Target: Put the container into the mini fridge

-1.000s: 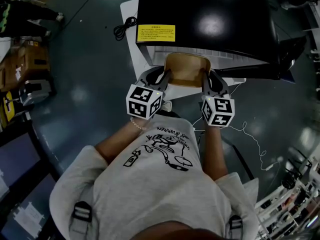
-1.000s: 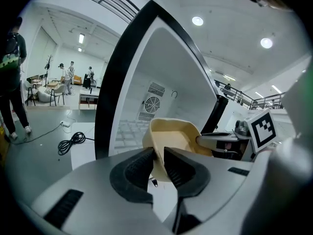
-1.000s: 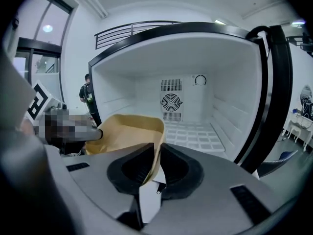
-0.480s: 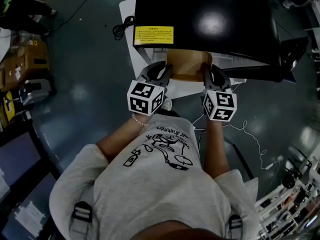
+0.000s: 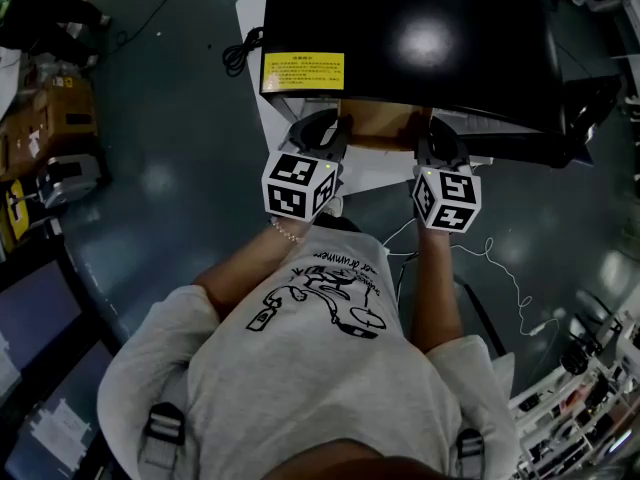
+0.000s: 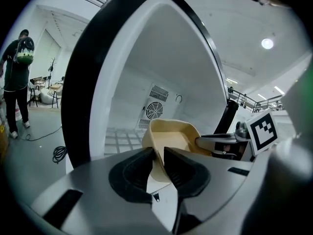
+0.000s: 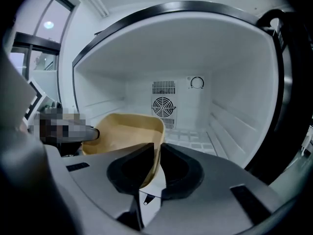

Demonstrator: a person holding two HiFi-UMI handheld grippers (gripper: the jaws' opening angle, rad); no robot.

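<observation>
container (image 7: 128, 129): matt plastic | mini fridge (image 5: 480, 58): glossy black shell, smooth white lining

Container (image 5: 380, 128) partly inside mini fridge (image 5: 400, 38), left hand-held gripper (image 6: 157, 153) on left wall, right hand-held gripper (image 7: 157, 151) opposite

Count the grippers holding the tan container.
2. The left gripper pinches the container by its left rim; the right gripper pinches its right rim, at the mouth of the mini fridge.

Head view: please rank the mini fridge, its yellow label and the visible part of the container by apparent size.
1. mini fridge, largest.
2. yellow label and container look about equal here, so I leave them unranked.
</observation>
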